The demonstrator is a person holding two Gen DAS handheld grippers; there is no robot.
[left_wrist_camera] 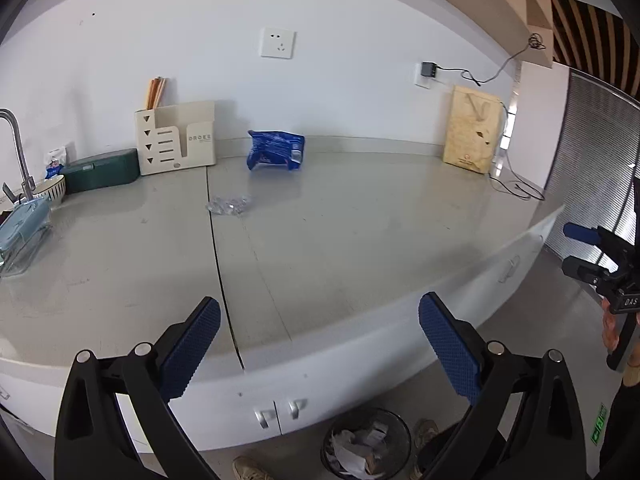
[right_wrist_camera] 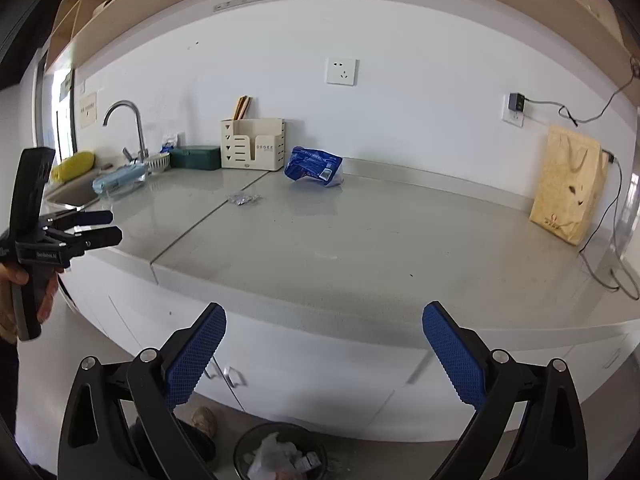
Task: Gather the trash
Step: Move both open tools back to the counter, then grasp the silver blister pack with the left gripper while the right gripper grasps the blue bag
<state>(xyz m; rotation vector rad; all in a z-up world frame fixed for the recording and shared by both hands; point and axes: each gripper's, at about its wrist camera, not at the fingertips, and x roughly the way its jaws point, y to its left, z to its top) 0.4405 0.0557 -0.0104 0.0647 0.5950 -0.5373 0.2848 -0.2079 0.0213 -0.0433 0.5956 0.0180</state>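
A crumpled blue snack bag (left_wrist_camera: 275, 149) lies at the back of the grey counter near the wall; it also shows in the right wrist view (right_wrist_camera: 313, 167). A small clear crinkled wrapper (left_wrist_camera: 228, 204) lies mid-counter by the seam, also in the right wrist view (right_wrist_camera: 243, 199). A black mesh bin (left_wrist_camera: 366, 444) with paper trash stands on the floor below the counter, also in the right wrist view (right_wrist_camera: 280, 454). My left gripper (left_wrist_camera: 319, 344) is open and empty at the counter's front edge. My right gripper (right_wrist_camera: 324, 346) is open and empty, also in front of the counter.
A cream organiser (left_wrist_camera: 176, 138), green box (left_wrist_camera: 100, 170), bowl (left_wrist_camera: 50, 190), blue tray (left_wrist_camera: 22, 224) and tap (left_wrist_camera: 14, 144) stand at the left. A paper bag (left_wrist_camera: 472, 132) and cable (left_wrist_camera: 516, 188) sit at the right. Shoes (left_wrist_camera: 248, 468) are beside the bin.
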